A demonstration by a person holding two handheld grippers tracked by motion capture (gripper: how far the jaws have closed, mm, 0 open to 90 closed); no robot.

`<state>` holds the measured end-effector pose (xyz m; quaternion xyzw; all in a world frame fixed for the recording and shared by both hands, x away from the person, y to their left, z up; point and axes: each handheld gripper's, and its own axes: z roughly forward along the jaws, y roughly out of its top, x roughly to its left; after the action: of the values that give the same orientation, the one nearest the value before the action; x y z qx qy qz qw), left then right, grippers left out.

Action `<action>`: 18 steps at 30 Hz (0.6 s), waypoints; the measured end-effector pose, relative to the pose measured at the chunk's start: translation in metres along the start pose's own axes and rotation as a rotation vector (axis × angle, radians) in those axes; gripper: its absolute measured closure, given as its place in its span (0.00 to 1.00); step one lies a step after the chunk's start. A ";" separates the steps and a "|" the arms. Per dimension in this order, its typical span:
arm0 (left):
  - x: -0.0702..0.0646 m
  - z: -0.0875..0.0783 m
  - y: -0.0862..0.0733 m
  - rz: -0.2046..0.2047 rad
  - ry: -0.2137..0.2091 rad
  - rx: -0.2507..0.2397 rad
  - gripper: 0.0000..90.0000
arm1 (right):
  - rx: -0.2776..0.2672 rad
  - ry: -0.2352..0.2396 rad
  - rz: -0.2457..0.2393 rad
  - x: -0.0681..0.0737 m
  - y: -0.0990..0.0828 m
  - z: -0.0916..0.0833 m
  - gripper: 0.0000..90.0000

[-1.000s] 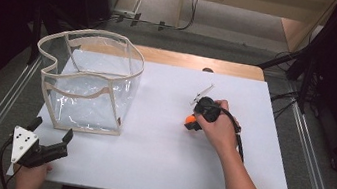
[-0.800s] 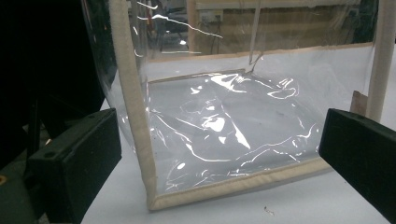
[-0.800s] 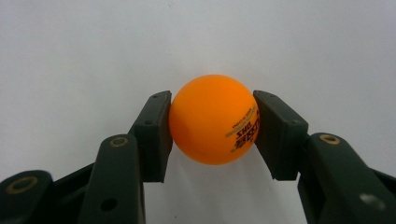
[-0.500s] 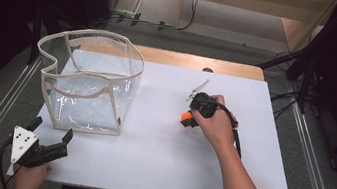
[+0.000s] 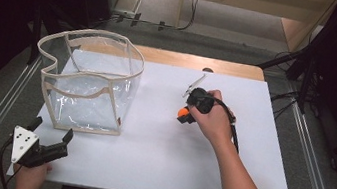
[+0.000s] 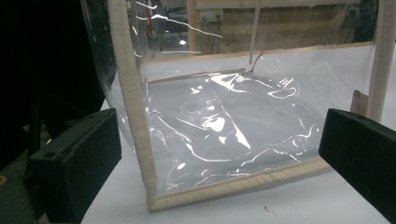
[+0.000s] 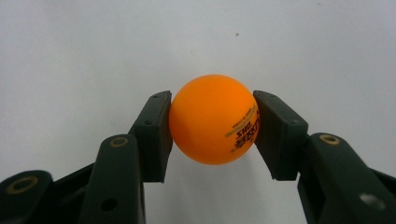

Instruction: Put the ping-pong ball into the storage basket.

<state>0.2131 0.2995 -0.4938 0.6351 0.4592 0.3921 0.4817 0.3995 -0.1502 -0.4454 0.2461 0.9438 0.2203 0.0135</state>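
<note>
High view: the small orange ball [image 5: 182, 113] is clamped in the right hand-held gripper [image 5: 184, 115] mid-desk [image 5: 156, 163], well apart from the clear plastic bag with beige trim [image 5: 88, 82] at the desk's left edge; bagging it probably remains.

Left gripper view: the left hand-held gripper [image 6: 219, 154] gapes wide, holding nothing.

Right gripper view: both jaws press the ball's sides.

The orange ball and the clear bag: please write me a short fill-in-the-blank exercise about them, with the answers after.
1. The right claw is shut on an orange ____.
2. The clear bag with beige trim stands ____ on the white table.
3. The left claw has its jaws ____ and holds nothing.
4. In the high view, the bag stands to the ____ of the ball.

Answers: ball; upright; open; left
</note>
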 end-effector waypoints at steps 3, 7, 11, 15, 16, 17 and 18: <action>0.000 0.000 0.000 0.002 0.000 0.000 0.00 | -0.002 0.004 -0.006 0.001 0.005 0.000 0.53; 0.000 0.000 0.000 0.000 -0.002 0.000 0.00 | -0.002 0.008 -0.016 0.002 0.011 0.000 0.53; 0.000 0.000 0.000 0.000 -0.002 0.000 0.00 | 0.001 0.006 -0.035 0.003 0.018 -0.002 0.53; 0.000 0.000 0.000 0.000 -0.003 0.000 0.00 | -0.001 0.007 -0.038 0.005 0.022 -0.003 0.53; 0.000 0.000 0.000 0.001 -0.003 0.000 0.00 | -0.006 0.012 -0.040 0.005 0.023 -0.002 0.53; 0.000 0.000 0.000 0.000 -0.003 0.001 0.00 | 0.001 0.016 -0.032 0.006 0.024 -0.003 0.53; 0.000 0.000 0.000 -0.001 -0.002 0.000 0.00 | 0.003 0.018 -0.041 0.006 0.026 -0.002 0.53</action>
<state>0.2132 0.2997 -0.4936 0.6353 0.4593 0.3909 0.4824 0.4060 -0.1286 -0.4320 0.2249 0.9490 0.2210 0.0090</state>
